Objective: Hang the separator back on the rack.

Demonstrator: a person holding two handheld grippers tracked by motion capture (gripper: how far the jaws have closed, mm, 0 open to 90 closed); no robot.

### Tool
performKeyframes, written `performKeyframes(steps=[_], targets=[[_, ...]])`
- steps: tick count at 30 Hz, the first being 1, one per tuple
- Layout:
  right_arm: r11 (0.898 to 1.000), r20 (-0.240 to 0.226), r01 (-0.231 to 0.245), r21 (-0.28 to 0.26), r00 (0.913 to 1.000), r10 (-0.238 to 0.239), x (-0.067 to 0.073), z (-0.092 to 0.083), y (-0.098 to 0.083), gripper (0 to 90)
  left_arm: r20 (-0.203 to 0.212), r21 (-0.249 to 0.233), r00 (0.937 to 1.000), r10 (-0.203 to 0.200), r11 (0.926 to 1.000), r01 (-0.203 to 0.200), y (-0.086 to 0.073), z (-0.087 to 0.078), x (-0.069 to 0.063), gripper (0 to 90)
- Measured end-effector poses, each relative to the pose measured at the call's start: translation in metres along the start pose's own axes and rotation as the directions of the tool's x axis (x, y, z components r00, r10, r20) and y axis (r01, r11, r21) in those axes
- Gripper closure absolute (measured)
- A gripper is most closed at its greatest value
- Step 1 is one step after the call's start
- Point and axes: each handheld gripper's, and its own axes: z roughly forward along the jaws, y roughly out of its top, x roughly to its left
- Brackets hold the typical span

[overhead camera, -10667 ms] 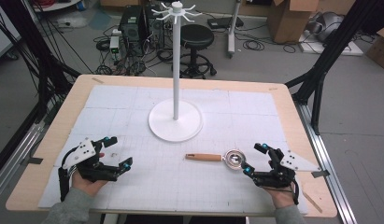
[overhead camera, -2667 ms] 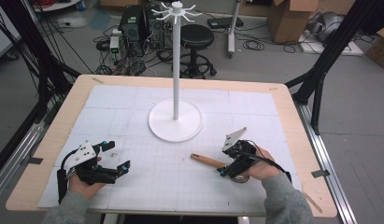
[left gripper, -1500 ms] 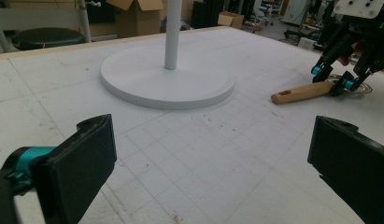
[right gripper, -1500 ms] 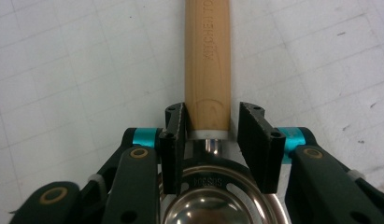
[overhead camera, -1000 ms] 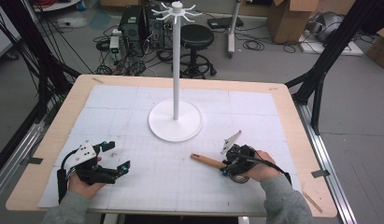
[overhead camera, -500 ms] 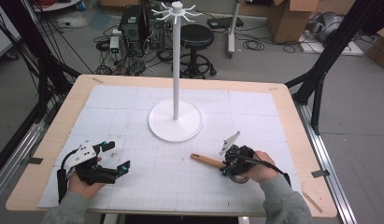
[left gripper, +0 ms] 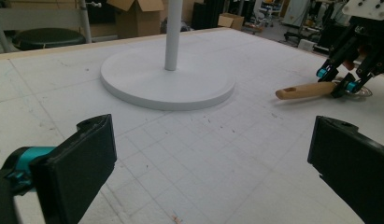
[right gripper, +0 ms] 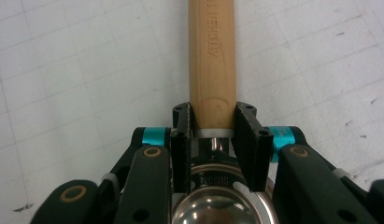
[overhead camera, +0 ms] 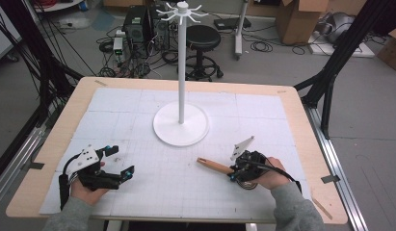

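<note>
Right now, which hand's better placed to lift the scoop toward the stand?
Right. The right gripper is clamped on the scoop's wooden handle; the left gripper sits open, far across the mat from it.

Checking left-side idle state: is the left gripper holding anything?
No: in the left gripper view the jaws of the left gripper stand wide apart with only bare white table between them.

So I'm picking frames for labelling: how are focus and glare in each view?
High view: even light, sharp, soft shadows. Left gripper view: table sharp, its own jaws blurred up close. Right gripper view: handle lettering crisp; the steel bowl at the bottom edge throws bright reflections.
</note>
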Motion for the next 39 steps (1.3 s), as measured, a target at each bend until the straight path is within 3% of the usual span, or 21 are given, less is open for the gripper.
performKeyframes(steps=[9, 18, 26, 39], targets=[[1.000, 0.016, 0.008, -0.016, 0.9998, -0.008, 0.000, -0.003, -0.002, 69.7, 0.003, 0.000, 1.0000, 0.001, 1.0000, -0.001, 0.000, 0.000, 0.000, 1.7], [0.996, 0.030, -0.011, -0.093, 0.9995, 0.014, -0.003, -0.013, -0.003, 69.8, 0.002, -0.002, 1.0000, 0.001, 1.0000, -0.001, 0.000, 0.000, 0.000, 1.7], [0.988, 0.038, -0.026, -0.151, 0.9988, 0.032, -0.005, -0.020, -0.005, 69.9, 0.001, -0.002, 1.0000, 0.000, 1.0000, 0.001, 0.000, 0.000, 0.000, 1.8], [0.965, 0.027, -0.040, -0.260, 0.9985, 0.049, -0.007, -0.031, -0.006, 69.9, 0.003, -0.002, 1.0000, -0.001, 1.0000, 0.001, 0.000, 0.000, 0.000, 1.8]])
